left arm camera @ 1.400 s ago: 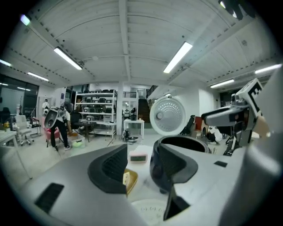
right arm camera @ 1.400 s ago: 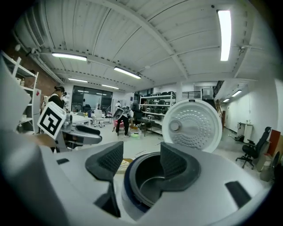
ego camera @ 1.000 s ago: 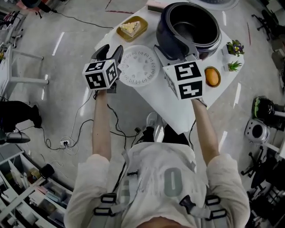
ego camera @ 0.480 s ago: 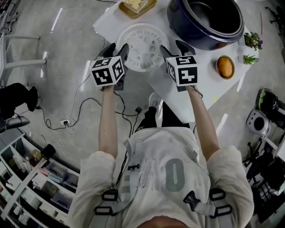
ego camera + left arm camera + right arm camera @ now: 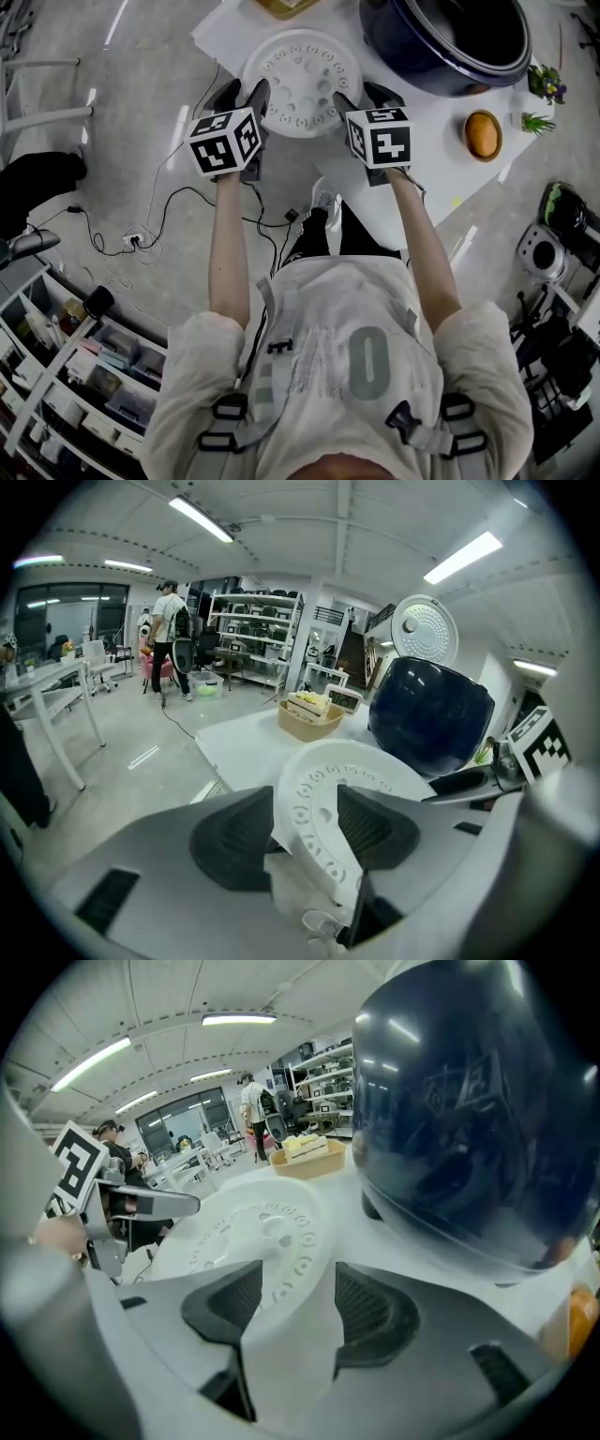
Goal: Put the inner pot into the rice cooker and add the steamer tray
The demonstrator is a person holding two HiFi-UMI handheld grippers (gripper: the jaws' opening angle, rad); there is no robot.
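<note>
- Left gripper view: the jaws of the left gripper (image 5: 302,829) stand apart. The rim of the white steamer tray (image 5: 323,775) passes between them, and the pads do not press on it.
- Right gripper view: the right gripper (image 5: 298,1314) also has its jaws apart, with the opposite rim of the tray between them, not squeezed.
- Head view: the tray lies flat on the white table (image 5: 422,141), upper middle of the frame, with its holed face up. It is round, so it has no long axis.
- The dark blue rice cooker (image 5: 450,47) stands open at the upper right, just beside the tray.
- An orange round thing (image 5: 483,134) lies at the right, near the cooker.
</note>
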